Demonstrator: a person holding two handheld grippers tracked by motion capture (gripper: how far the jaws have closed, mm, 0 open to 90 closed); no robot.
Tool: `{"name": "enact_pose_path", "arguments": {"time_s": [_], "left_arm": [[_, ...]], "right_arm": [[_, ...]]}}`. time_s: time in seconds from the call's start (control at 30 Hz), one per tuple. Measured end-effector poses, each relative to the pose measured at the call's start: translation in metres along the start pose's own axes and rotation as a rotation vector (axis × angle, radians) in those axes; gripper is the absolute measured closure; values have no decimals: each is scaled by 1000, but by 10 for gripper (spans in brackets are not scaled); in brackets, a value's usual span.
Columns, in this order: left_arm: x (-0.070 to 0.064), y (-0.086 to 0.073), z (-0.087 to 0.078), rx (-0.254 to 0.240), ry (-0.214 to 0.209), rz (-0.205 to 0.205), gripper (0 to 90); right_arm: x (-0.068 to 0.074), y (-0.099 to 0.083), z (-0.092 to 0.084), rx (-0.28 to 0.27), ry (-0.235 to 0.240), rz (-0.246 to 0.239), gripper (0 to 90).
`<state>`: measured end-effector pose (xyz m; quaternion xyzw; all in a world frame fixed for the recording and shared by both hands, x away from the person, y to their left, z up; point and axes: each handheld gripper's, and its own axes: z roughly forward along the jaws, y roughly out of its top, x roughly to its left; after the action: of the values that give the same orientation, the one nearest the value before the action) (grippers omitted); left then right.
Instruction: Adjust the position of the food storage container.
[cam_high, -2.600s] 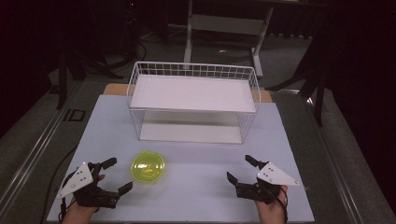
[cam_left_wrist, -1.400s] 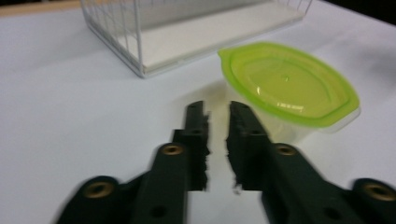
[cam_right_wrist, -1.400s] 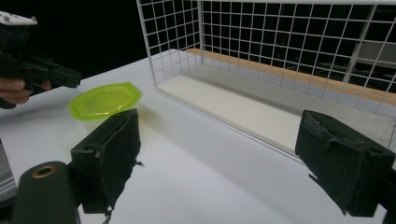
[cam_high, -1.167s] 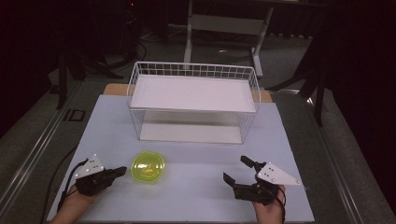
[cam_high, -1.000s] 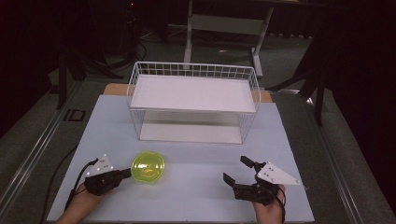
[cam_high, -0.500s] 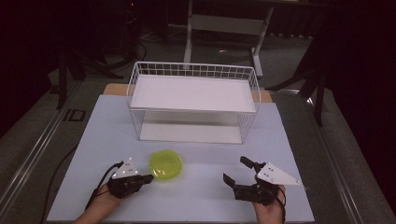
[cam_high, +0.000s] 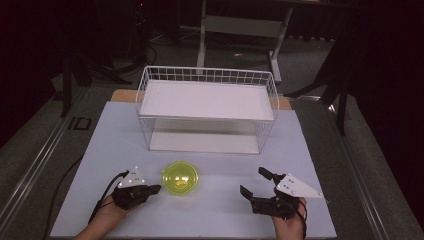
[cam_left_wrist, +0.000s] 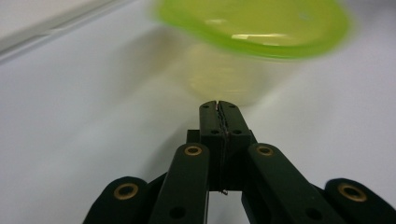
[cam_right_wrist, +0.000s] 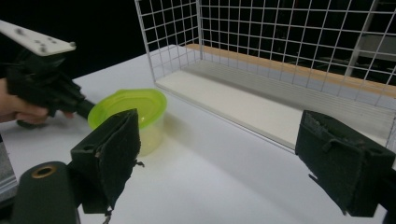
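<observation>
**Green bowl between your tools on the white counter**

The counter (cam_high: 100, 150) sits in a dark room, with a wire basket (cam_high: 207, 107) at its far side. Your left tool (cam_high: 155, 189), jaws pressed together and empty, points at the green bowl (cam_high: 180, 178). Your right tool (cam_high: 255, 182) rests wide open, empty.

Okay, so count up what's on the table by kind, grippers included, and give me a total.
Translucent yellow-green plastic bowl: 1
White wire-mesh rack with a flat shelf: 1
Black two-jaw grippers: 2, the left gripper and the right gripper
Total: 4
</observation>
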<state>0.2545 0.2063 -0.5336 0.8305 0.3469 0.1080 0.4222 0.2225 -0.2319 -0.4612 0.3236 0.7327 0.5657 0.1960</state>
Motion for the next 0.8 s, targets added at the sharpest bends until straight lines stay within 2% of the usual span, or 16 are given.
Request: {"name": "enact_pose_path", "arguments": {"time_s": [0.1, 0.27, 0.3, 0.33, 0.47, 0.63, 0.8], "left_arm": [[11, 5, 5, -16, 29, -7, 900], [15, 11, 16, -4, 19, -9, 900], [14, 12, 19, -3, 18, -1, 900], [11, 15, 24, 4, -3, 7, 900], [5, 18, 30, 13, -26, 23, 900], [-5, 19, 34, 19, -66, 11, 900], [-19, 22, 39, 30, -106, 29, 900]], "right_arm": [[0, 0, 0, 3, 0, -1, 140], [-1, -1, 1, 7, -2, -3, 140], [-1, -1, 1, 7, -2, -3, 140], [-1, -1, 1, 7, 2, 1, 140], [-1, -1, 1, 9, 4, 2, 140], [-1, -1, 1, 10, 9, 1, 140], [-1, -2, 2, 13, 11, 2, 140]]}}
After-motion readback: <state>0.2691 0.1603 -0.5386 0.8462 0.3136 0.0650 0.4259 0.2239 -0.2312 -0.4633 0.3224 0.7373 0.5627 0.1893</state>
